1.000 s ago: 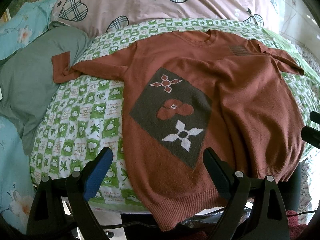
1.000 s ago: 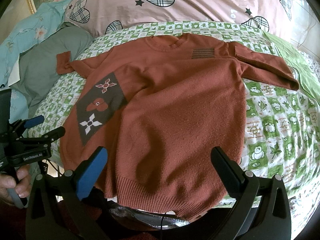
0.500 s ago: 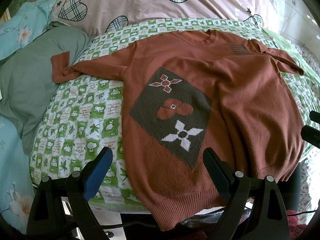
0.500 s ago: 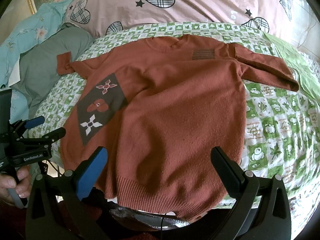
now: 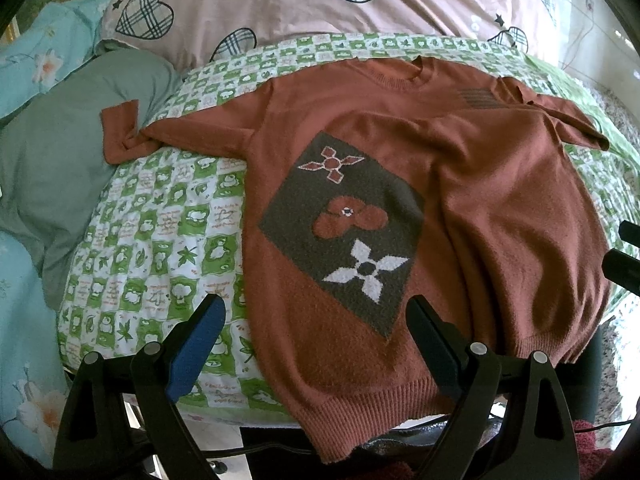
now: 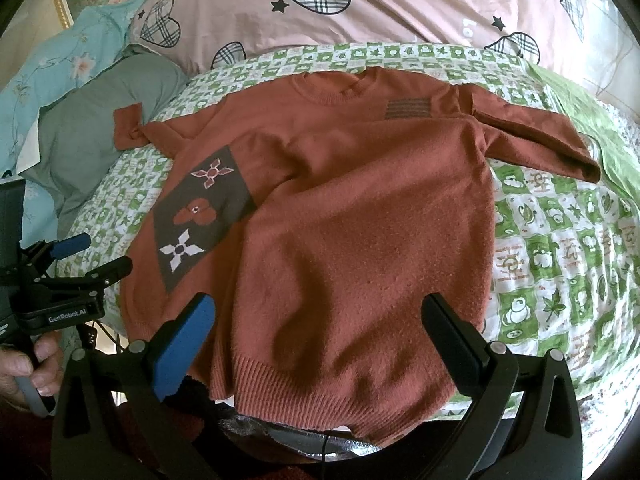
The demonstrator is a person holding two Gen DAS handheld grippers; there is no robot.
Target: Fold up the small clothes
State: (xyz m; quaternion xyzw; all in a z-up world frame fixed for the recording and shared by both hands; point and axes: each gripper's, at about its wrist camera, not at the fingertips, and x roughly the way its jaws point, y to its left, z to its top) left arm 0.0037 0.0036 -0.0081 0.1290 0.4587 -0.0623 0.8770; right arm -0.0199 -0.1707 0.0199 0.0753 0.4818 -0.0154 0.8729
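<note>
A rust-orange knit sweater (image 5: 500,200) (image 6: 360,220) lies spread face up on a green-and-white checked bedspread (image 5: 160,240) (image 6: 560,240). It has a dark diamond patch with flowers (image 5: 344,232). Its hem hangs over the near bed edge. One sleeve stretches left, cuff (image 5: 120,128) on a green pillow; the other sleeve (image 6: 532,136) lies angled at the right. My left gripper (image 5: 314,308) hovers open over the hem's left part, holding nothing. Open too, my right gripper (image 6: 318,304) sits above the hem's right part. The left gripper (image 6: 96,256) also shows beside the sweater's left edge.
A pink cover with plaid hearts (image 5: 320,8) is piled behind the sweater. A grey-green pillow (image 5: 60,152) and light blue floral fabric (image 5: 20,320) lie to the left. A person's hand (image 6: 24,368) grips the left gripper's handle. The bed edge runs just below both grippers.
</note>
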